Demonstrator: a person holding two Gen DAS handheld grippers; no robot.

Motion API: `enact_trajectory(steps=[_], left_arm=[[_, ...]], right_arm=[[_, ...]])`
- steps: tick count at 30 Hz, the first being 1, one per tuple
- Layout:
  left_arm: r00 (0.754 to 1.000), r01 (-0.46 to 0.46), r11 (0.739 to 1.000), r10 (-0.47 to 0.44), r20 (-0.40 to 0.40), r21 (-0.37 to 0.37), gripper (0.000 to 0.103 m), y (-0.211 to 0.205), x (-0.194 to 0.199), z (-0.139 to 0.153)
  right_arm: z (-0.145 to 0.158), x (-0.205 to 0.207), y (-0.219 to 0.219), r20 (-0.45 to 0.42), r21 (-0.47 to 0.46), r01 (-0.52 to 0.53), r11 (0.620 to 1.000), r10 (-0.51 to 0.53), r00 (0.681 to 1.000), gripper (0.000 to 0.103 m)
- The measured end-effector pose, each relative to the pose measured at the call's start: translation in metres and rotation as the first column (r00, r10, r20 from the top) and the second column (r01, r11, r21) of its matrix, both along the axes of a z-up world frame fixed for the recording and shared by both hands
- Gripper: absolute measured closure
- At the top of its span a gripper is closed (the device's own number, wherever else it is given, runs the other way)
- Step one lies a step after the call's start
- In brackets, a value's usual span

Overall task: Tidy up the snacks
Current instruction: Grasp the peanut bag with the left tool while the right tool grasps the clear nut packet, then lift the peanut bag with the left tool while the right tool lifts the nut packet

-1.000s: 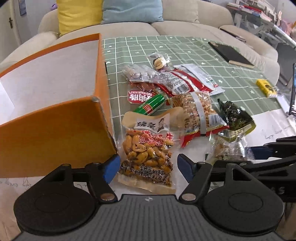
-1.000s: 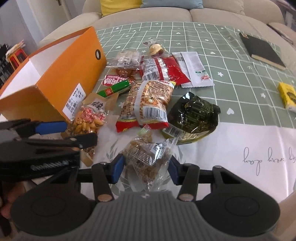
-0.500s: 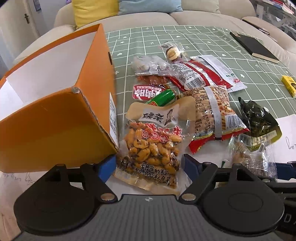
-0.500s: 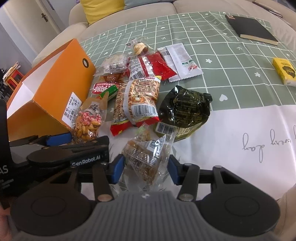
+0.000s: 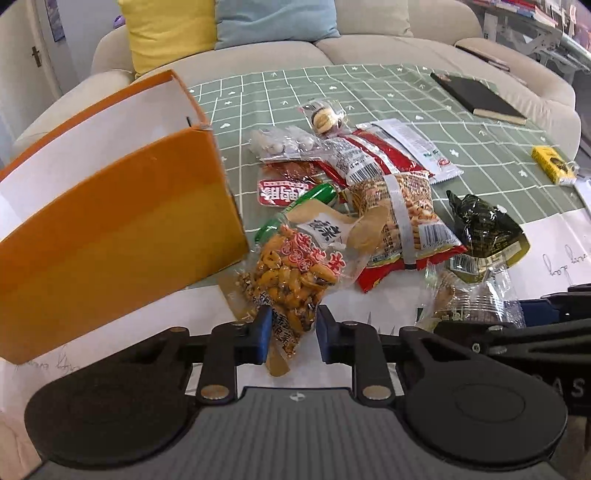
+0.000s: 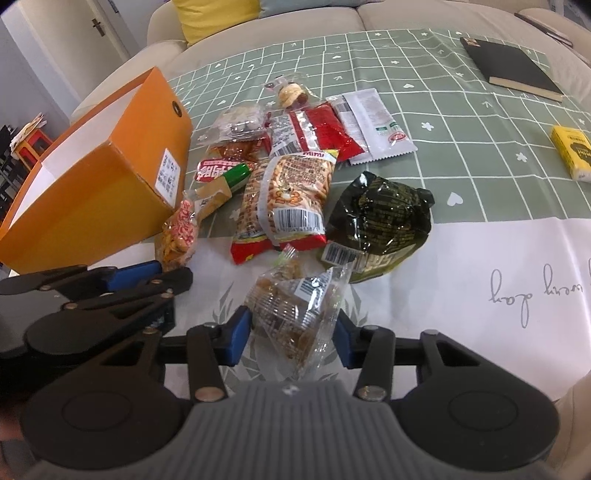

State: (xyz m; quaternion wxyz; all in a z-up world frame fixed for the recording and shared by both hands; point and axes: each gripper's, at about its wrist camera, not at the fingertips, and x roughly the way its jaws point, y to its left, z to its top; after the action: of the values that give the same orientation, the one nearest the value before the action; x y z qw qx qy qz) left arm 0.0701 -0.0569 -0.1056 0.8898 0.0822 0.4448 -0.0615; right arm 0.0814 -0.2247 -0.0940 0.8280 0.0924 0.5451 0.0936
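We found the left claw (image 5: 290, 334) clamped on the lower end of the bag of orange beans (image 5: 295, 267); half a second earlier its blue pads stood wide either side of that bag, and they had since drawn in against the wrapper. The bag, flat before, now stood tilted up from the worktop (image 5: 207, 317), just beside the corner of the orange box (image 5: 122, 229).

The right claw (image 6: 293, 334) showed little change: its pads sat either side of the clear packet of brown snacks (image 6: 295, 312), close against the crinkled film (we could not tell whether they actually gripped it). The packet lay at the near edge of the pile, touching the dark green pouch (image 6: 380, 219).

The remaining snacks lay heaped together: a red-and-tan peanut bag (image 6: 288, 206), a red sachet (image 6: 321, 129), a white sachet (image 6: 373, 123) and a green tube (image 6: 240, 173).

The worktop carried a green checked cloth (image 6: 461, 122) and, nearer, white sheeting with script. A black notebook (image 6: 513, 68) and a yellow pack (image 6: 572, 151) lay well apart from the pile. Behind stood a beige sofa (image 5: 369, 48) with yellow (image 5: 166, 29) and blue cushions (image 5: 273, 18).
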Motion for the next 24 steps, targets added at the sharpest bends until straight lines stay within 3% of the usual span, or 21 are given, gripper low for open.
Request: enact_trajectory(steps=[5,12,15,20,24], left_arm=[[0.999,0.037,0.999,-0.037,0.024,0.010,0.087,0.006,-0.012,0.010],[0.989,0.150,0.987,-0.149,-0.016,0.056,0.085,0.008,-0.025,0.006],[0.975,0.222,0.972,-0.220,-0.025,0.084,0.068,0.007,-0.029,0.002],[0.945,0.316,0.934,-0.326,0.035,0.168,0.027,-0.002,-0.035,0.004],[0.891,0.423,0.865,-0.451,0.048,0.272,0.022,-0.014,-0.035,0.001]], right_arm=[[0.003,-0.004,0.005,0.015,-0.015,-0.025,1.000,0.025,1.000,0.059],[0.004,-0.009,0.012,0.021,-0.029,-0.054,0.998,0.055,0.998,0.059],[0.004,-0.008,0.013,0.023,-0.030,-0.055,0.998,0.056,0.998,0.059],[0.003,-0.007,0.011,0.020,-0.025,-0.046,0.999,0.047,0.999,0.059],[0.003,-0.006,0.007,0.011,-0.010,-0.021,1.000,0.021,1.000,0.059]])
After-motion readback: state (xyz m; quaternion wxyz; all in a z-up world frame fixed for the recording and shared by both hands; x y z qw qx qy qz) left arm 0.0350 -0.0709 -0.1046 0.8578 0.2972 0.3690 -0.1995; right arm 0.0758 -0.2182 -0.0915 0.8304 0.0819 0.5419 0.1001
